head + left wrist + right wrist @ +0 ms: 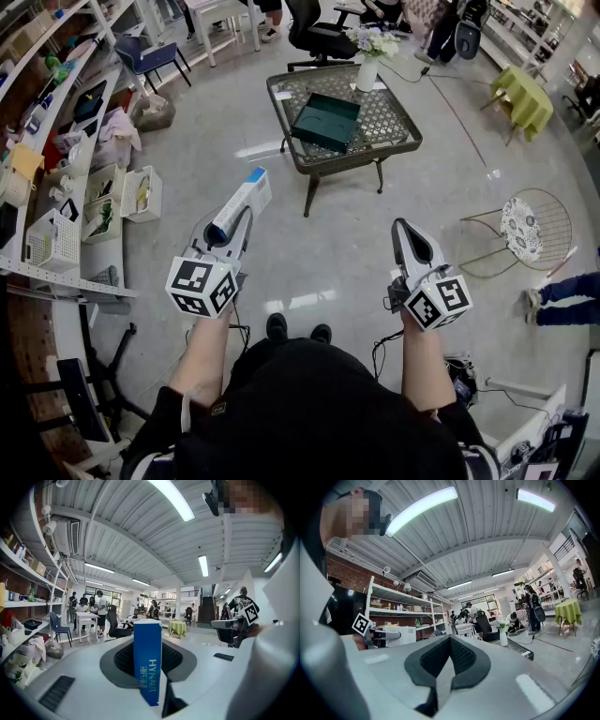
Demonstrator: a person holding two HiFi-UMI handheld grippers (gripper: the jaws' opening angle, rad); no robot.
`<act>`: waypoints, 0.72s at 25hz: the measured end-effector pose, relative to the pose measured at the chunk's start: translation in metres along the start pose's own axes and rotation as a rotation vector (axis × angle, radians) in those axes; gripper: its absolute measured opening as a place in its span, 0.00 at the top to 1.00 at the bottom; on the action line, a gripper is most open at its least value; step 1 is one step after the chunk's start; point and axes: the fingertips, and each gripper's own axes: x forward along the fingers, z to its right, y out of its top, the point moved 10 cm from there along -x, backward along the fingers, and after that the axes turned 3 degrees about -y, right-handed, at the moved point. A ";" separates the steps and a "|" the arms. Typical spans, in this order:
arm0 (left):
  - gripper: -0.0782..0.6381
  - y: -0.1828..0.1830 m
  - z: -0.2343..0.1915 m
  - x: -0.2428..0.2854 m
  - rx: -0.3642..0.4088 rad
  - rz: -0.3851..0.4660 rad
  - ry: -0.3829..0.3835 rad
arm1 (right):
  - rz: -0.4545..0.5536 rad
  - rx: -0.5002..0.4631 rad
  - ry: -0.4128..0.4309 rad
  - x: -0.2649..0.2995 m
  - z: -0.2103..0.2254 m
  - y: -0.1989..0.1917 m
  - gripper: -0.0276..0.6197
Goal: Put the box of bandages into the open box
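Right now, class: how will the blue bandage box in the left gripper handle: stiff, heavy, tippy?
The bandage box looks like thin card: probably stiff but crushable. The left gripper holds it by one end without sag, so it is likely light. Long and narrow, it may tip if stood on end.

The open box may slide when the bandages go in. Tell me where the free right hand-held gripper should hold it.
Probably the near wall's rim of the open box, from above on the person's side: it is thin, upright and faces the right hand-held gripper, while the vase crowds the far corner.
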 end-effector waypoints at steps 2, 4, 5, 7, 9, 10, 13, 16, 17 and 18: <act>0.78 -0.001 0.001 0.000 -0.001 -0.003 -0.002 | -0.004 0.002 0.005 0.001 -0.001 -0.001 0.95; 0.78 -0.002 0.003 0.000 -0.002 -0.007 -0.002 | -0.007 0.004 0.010 0.000 0.000 -0.003 0.95; 0.78 -0.003 0.004 0.000 -0.002 -0.009 -0.002 | -0.008 0.006 0.012 -0.001 0.000 -0.004 0.95; 0.78 -0.002 0.006 0.001 0.000 -0.014 -0.005 | 0.002 0.015 0.012 -0.004 0.000 -0.004 0.95; 0.78 0.001 0.010 0.001 0.011 -0.018 -0.013 | 0.019 0.031 0.010 -0.008 0.001 -0.004 0.95; 0.78 0.003 0.013 0.000 0.023 -0.018 -0.015 | 0.028 0.042 0.010 -0.010 0.002 -0.004 0.95; 0.78 0.011 0.027 -0.001 0.068 -0.007 -0.013 | 0.048 0.075 0.021 -0.015 0.007 -0.003 0.95; 0.78 0.014 0.042 -0.001 0.084 0.009 -0.012 | 0.062 0.068 0.045 -0.019 0.010 0.001 0.95; 0.78 0.013 0.046 -0.001 0.084 0.011 -0.010 | 0.065 0.063 0.053 -0.021 0.011 0.002 0.95; 0.78 0.011 0.049 -0.001 0.081 0.011 -0.006 | 0.067 0.060 0.061 -0.022 0.013 0.003 0.95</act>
